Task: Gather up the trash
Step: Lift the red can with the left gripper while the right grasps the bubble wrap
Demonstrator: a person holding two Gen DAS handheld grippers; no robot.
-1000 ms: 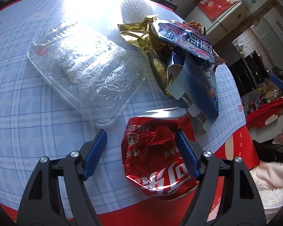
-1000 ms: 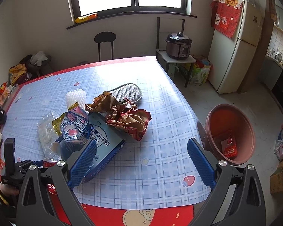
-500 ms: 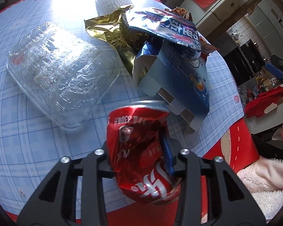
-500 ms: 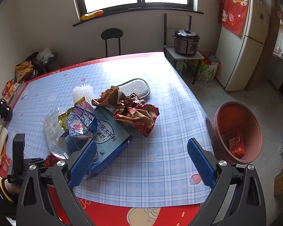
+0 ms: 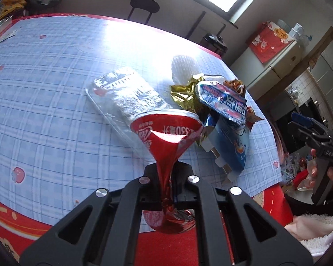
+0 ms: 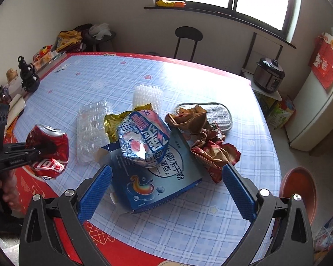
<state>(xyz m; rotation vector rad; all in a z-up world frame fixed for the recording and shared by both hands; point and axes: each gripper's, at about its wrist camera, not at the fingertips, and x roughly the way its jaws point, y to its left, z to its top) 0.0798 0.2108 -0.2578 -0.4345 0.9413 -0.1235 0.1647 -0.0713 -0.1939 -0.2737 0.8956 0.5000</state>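
The left gripper is clamped on the crushed can; keep squeezing while carrying it toward the basin at four o'clock, probably the bin. The right gripper is spread empty.

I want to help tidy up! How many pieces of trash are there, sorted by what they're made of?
Crushed red metal can: 1
Blue cardboard box: 1
Crinkly foil snack bags, blue-pink, gold, red-brown: 3
Clear plastic tray, white ridged plastic tray: 2
Total: 7
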